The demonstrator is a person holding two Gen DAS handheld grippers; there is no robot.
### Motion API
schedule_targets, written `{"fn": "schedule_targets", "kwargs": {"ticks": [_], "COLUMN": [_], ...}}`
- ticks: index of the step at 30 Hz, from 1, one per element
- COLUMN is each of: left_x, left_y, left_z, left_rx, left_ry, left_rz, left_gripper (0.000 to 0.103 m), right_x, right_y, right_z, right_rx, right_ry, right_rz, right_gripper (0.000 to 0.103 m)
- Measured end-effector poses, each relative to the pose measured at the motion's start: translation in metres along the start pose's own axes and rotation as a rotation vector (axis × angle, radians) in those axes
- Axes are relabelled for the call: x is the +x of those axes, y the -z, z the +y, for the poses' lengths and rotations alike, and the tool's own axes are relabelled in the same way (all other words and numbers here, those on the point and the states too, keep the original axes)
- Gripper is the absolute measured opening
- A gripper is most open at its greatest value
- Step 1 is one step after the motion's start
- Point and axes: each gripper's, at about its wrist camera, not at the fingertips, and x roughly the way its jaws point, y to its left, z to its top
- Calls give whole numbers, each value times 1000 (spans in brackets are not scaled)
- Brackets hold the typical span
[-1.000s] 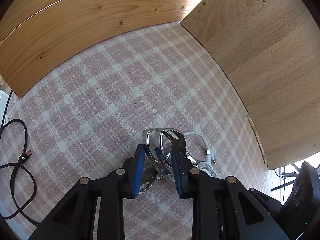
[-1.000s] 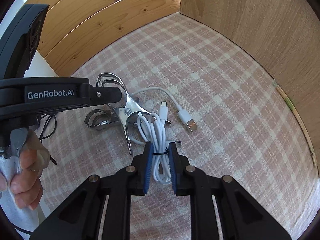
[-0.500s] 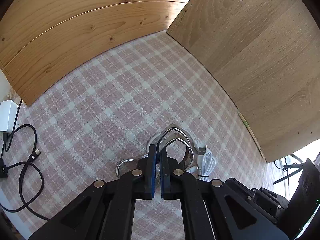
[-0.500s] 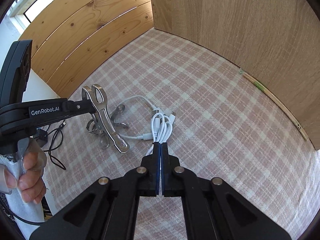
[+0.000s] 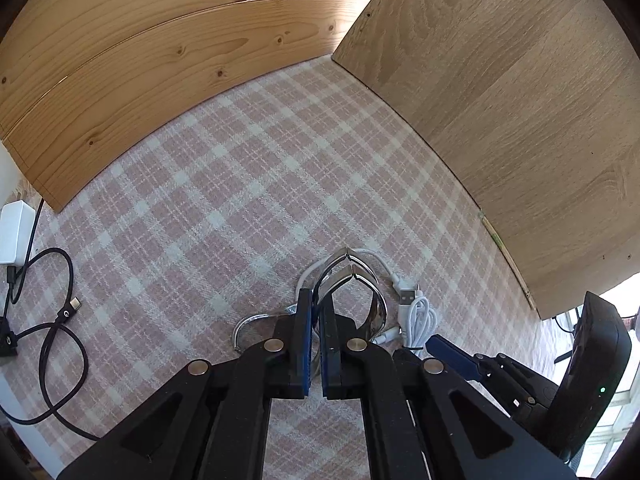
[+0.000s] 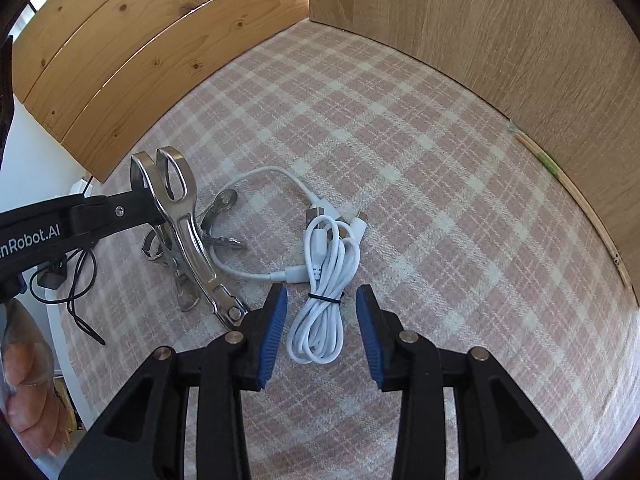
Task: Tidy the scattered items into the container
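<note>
My left gripper point(image 5: 316, 304) is shut on a large metal clip point(image 5: 352, 280) and holds it above the checked cloth; it shows in the right wrist view point(image 6: 180, 216) held at its handle end. My right gripper point(image 6: 322, 312) is open, its blue pads either side of a bundled white USB cable point(image 6: 324, 280) lying on the cloth. A second loose white cable point(image 6: 280, 184) and another metal clip point(image 6: 216, 220) lie beside it. The bundled cable also shows in the left wrist view point(image 5: 420, 316).
Wooden walls point(image 5: 520, 120) stand at the back and right of the checked cloth point(image 5: 240, 200). A black cable point(image 5: 52, 320) and a white charger point(image 5: 14, 232) lie at the left edge. A hand point(image 6: 28, 392) holds the left gripper.
My right gripper was shut on the bundled white cable and has opened, leaving the cable on the cloth. My left gripper shut on the metal clip and lifted it.
</note>
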Motion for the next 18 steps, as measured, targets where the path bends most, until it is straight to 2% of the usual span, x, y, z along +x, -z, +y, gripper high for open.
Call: {"fn": "schedule_targets", "kwargs": {"ticks": [1,5,6,7,15,17,18], "left_x": [-1,-7,-10,-13,-39,-45,-47], "left_y": [0,1,2,3,16,20,22], "left_z": [0,-2,-3,-5,-16,-15,-14], "left_rx": [3,8,12,17,60,64,64], "left_ry": [1,12,15,16,22,21,22], "left_rz": [-1,-6,-9,-13,-40,-43,-43], "left_gripper": [2,2,2,2,2,2,2], "right_x": [1,-9,-14,-19,-45,-44,-42], "right_y": [0,5,7,9,27,27,26], "right_z": [0,-2,-4,-6,-18,-22,-24], "right_rx": [3,19,27,35,66,93,107], "right_ry": [-1,-4,-6,-5,19,-8,-24], "right_rz": [1,-22,-27,-34,-75,-66,-47], "right_gripper": [23,14,6,4,3,3,13]}}
